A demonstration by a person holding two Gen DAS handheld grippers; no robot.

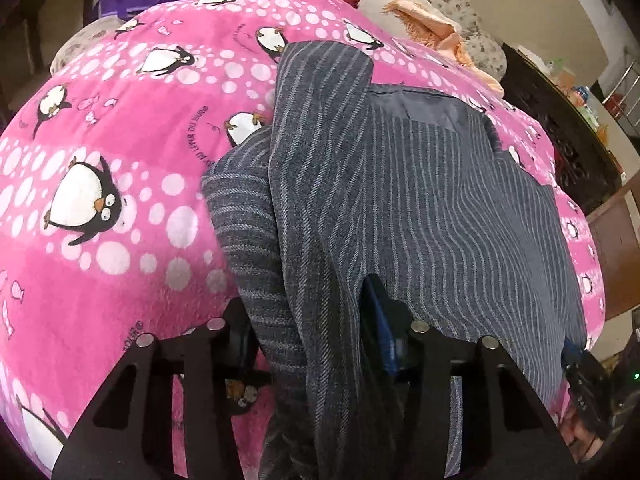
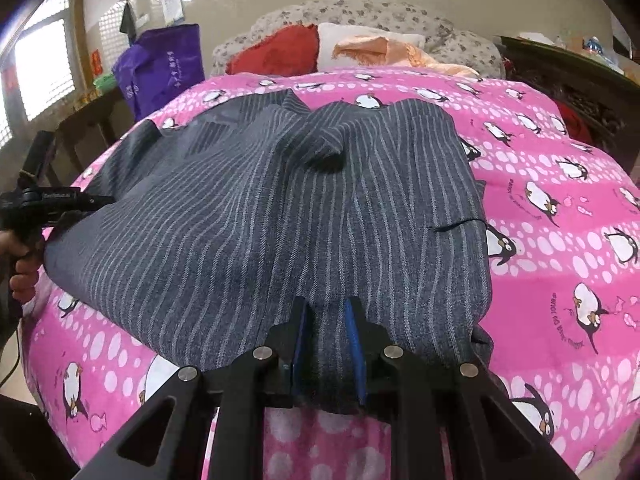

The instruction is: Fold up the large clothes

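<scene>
Both claws have hold of the striped grey jacket [image 2: 280,216], which lies spread across the pink penguin blanket [image 2: 560,240] and fills the centre of both views. At the bottom centre of the right wrist view, the right gripper [image 2: 326,344] is nipped narrow on a fold of the near hem, cloth bunched between its blue-lined fingers. At the bottom centre of the left wrist view, the left gripper [image 1: 316,344] has a thick hanging fold of the same jacket running down between its fingers; it looks to be clamped on it, though the far finger is mostly buried in cloth.

To do this fold well, I'd say both claws ought to lift together and keep the hem taut between them, carrying it level toward the collar at the upper middle so the stripes stay straight and no slack drags.

Plenty is hard to read. Where the sleeves lie is hard to say; a rumpled lump sits at upper centre of the right view. At the left edge of that view the other gripper's handle and a few of the person's fingers [image 2: 24,276] show, but its tip is cut off. Red [image 2: 280,56] and peach pillows [image 2: 376,50] sit at the top, beside a purple bag [image 2: 164,68].
</scene>
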